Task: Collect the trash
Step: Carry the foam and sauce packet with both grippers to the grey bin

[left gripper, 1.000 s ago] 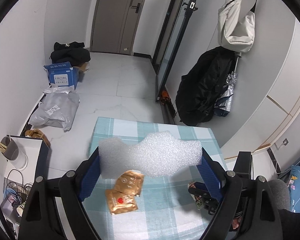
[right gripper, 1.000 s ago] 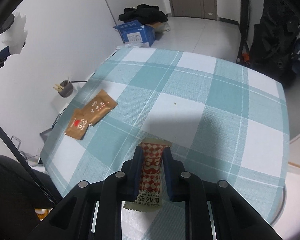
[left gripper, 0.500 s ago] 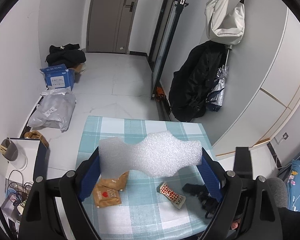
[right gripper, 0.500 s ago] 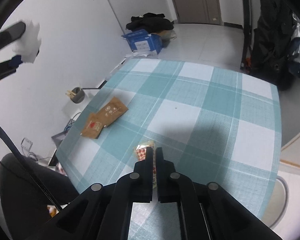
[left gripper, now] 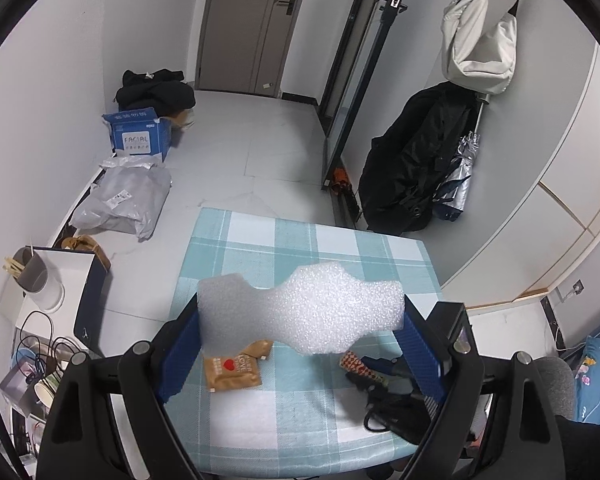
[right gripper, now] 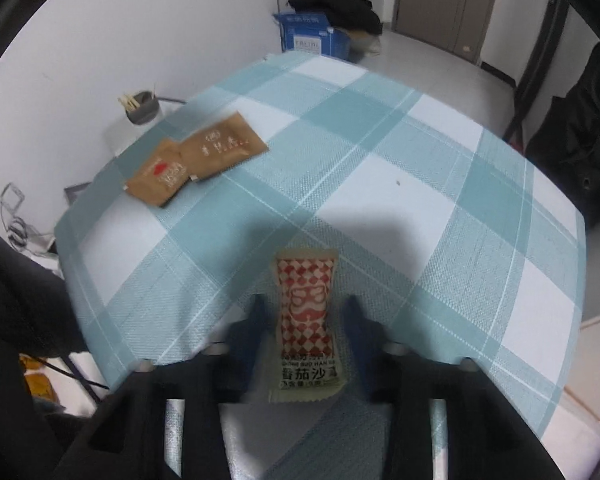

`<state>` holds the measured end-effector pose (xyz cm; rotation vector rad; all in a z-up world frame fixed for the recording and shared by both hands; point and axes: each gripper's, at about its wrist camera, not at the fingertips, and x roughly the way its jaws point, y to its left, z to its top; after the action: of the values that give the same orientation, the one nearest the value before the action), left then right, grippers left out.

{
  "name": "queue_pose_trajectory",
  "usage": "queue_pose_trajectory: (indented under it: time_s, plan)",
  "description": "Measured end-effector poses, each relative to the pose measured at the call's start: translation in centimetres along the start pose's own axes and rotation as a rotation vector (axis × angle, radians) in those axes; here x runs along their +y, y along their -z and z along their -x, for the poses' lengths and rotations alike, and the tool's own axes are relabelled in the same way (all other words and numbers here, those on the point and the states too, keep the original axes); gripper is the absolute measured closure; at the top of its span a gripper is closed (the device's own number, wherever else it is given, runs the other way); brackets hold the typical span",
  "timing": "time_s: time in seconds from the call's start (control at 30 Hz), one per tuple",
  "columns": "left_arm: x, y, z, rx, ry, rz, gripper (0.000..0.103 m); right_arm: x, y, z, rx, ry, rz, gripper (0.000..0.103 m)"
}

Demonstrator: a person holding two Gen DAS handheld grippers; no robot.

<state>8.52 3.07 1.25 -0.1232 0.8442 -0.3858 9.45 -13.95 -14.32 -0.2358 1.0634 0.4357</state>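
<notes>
My left gripper [left gripper: 300, 320] is shut on a white foam piece [left gripper: 320, 300], held by its two ends between the blue pads above the checked tablecloth [left gripper: 260, 248]. Two brown sachets [left gripper: 232, 372] lie on the cloth below the foam. In the right wrist view they overlap at the table's left edge [right gripper: 188, 160]. A red-and-white checked ketchup sachet [right gripper: 306, 300] lies flat on the cloth between the fingers of my right gripper [right gripper: 305, 314]. Its jaws are opening, and a gap shows on each side of the sachet. The left wrist view shows that sachet [left gripper: 356, 362] with the dark right gripper beside it.
On the floor beyond the table are a blue carton [left gripper: 138, 136], a grey mailing bag [left gripper: 124, 200] and black clothes [left gripper: 156, 92]. A black bag and a folded umbrella [left gripper: 456, 176] lean on the right wall. A white stand with a cup [left gripper: 32, 276] is left of the table.
The right gripper's jaws closed nearly together half a second ago and now stand apart on either side of the ketchup sachet; the gripper has come closer to the cloth. The left gripper still holds the foam.
</notes>
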Motion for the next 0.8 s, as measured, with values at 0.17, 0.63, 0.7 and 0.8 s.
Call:
queue_pose_trajectory:
  time_s: [0.17,0.63,0.7,0.8]
  plan:
    - [0.3,0.2,0.1,0.003,0.004,0.007,0.016,-1.2,-0.2,0.0,0.016,-0.055,-0.078,0.089]
    - [-1.9,-0.2,0.1,0.006,0.033,-0.007,0.016,-3.5,0.2,7.3,-0.133,-0.156,-0.203,0.093]
    - [-3.1,-0.4,-0.2,0.007,0.043,-0.025,0.016,-4.3,0.2,9.5,-0.184,-0.162,-0.215,0.093]
    - [-5.3,-0.7,-0.7,0.008,0.071,-0.051,0.016,-5.9,0.7,13.1,-0.255,-0.156,-0.23,0.093]
